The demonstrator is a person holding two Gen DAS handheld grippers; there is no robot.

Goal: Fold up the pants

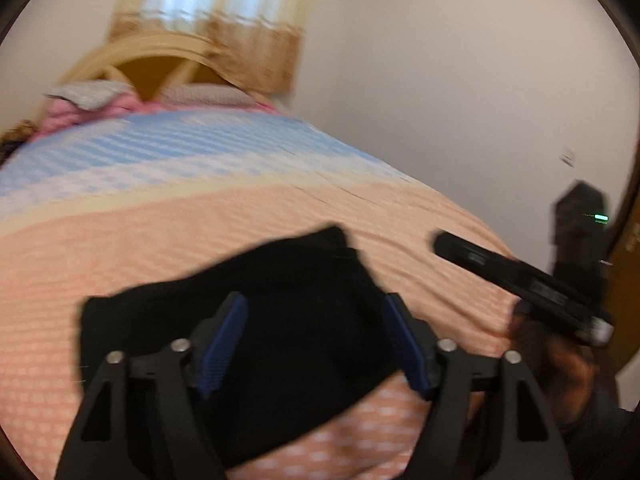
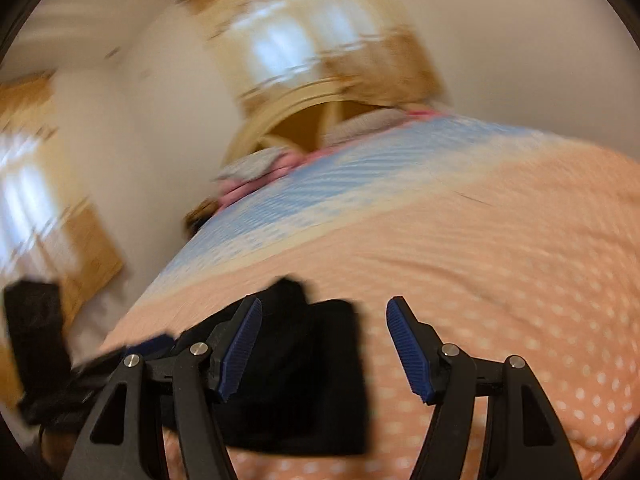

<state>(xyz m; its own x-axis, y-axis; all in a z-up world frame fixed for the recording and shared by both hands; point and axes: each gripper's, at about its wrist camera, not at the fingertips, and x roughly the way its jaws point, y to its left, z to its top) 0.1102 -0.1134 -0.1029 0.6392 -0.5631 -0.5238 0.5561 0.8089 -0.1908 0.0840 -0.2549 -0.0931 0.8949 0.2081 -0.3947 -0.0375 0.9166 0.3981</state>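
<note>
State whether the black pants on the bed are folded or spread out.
Folded: the black pants lie as one compact block with straight edges on the bedspread; no separate legs show.

Each gripper, left gripper [image 1: 314, 344] and right gripper [image 2: 324, 350], has matte black angular arms with triangular cut-outs and round silver screws at the joints. Ribbed dark-blue pads [image 1: 224, 344] line the fingertips; at 3 o'clock the other black unit shows a green light [image 1: 601, 217]

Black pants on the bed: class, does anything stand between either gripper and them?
Nothing visible does. The black pants lie in a compact bundle on the bedspread. The left gripper is open right above them; the right gripper is open too, beside their edge. Both views are blurred.
</note>
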